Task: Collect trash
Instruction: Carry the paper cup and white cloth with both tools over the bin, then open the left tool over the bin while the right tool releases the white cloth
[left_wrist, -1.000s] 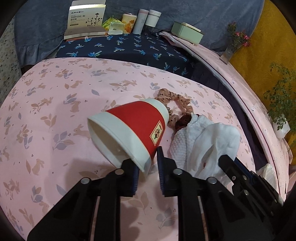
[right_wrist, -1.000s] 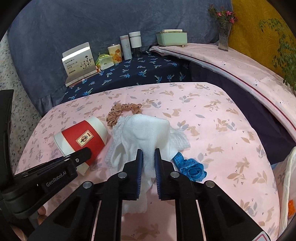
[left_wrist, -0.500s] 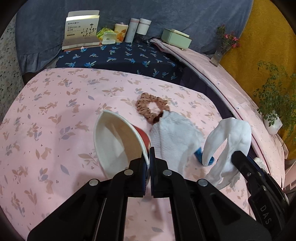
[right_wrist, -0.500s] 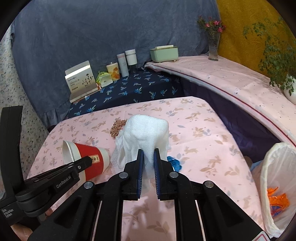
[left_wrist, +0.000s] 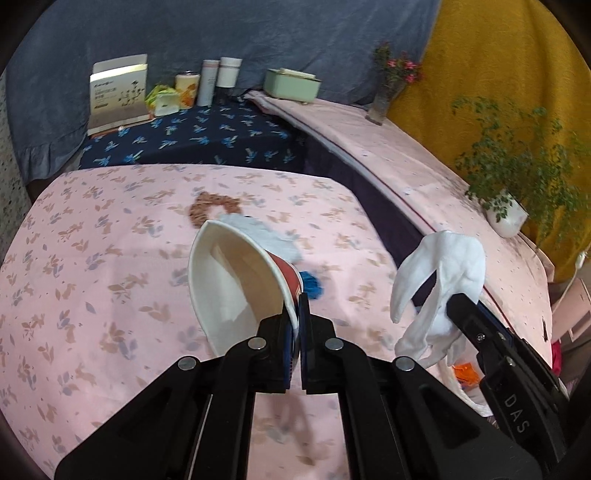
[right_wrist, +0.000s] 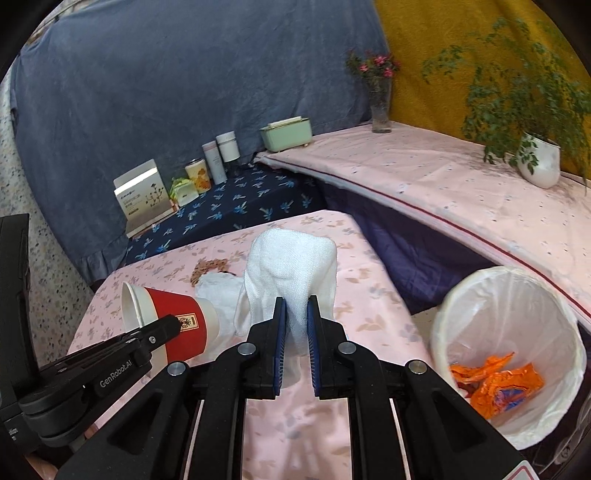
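My left gripper (left_wrist: 294, 314) is shut on the rim of a red and white paper cup (left_wrist: 236, 280) and holds it above the pink table; the cup also shows in the right wrist view (right_wrist: 173, 321). My right gripper (right_wrist: 294, 314) is shut on a crumpled white tissue (right_wrist: 291, 262), held in the air; the tissue also shows in the left wrist view (left_wrist: 439, 280). A bin with a white liner (right_wrist: 517, 295) stands on the floor to the right, with orange wrappers (right_wrist: 495, 380) inside.
On the pink floral table (left_wrist: 92, 258) lie a brown scrunchie (left_wrist: 210, 206), another white tissue (left_wrist: 258, 232) and a blue crumpled piece (left_wrist: 312, 284). A box (left_wrist: 118, 92), bottles (left_wrist: 218, 79) and a green case (left_wrist: 291, 85) stand at the back. A potted plant (right_wrist: 535, 162) stands on the right shelf.
Both grippers have risen and swung to the right with the cup and the tissue. The bin has come into fuller view on the right.
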